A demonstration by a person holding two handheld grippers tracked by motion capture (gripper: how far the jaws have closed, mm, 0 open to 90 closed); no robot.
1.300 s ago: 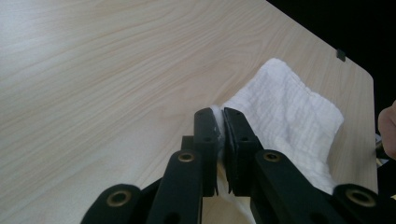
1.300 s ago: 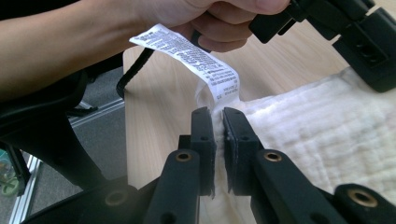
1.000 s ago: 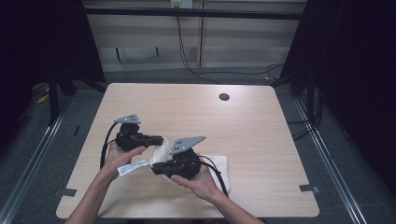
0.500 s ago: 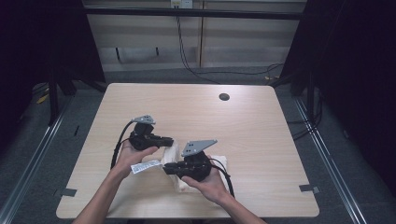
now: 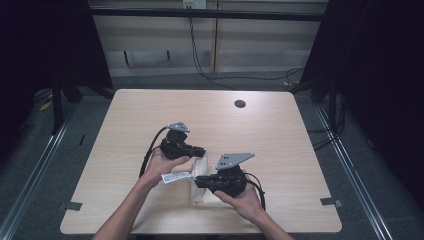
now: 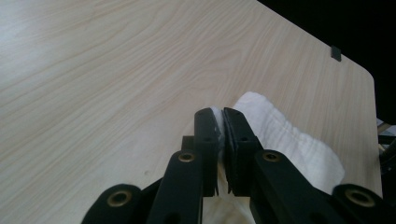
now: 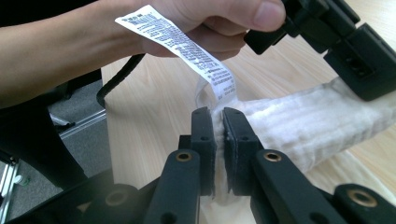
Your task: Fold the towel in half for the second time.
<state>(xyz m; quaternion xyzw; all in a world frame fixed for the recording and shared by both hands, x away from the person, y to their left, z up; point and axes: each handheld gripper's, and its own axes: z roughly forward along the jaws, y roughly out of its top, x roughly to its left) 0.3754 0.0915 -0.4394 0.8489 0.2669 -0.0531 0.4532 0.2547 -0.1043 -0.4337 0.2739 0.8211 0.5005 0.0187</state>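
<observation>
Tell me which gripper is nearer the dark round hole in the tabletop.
Left. The left gripper sits near the table's middle, closer to the hole at the far edge. The right gripper is lower, nearer the person. Both clamp the white towel.

One overhead camera, two riding close on the grippers

The high view looks forward and down over the whole table (image 5: pixel 280 135). Each gripper view sits low behind its own jaws, facing along them near the tabletop's front edge; all three share the white cloth (image 5: pixel 201 167) (image 6: pixel 285 135) (image 7: pixel 303 116).
</observation>
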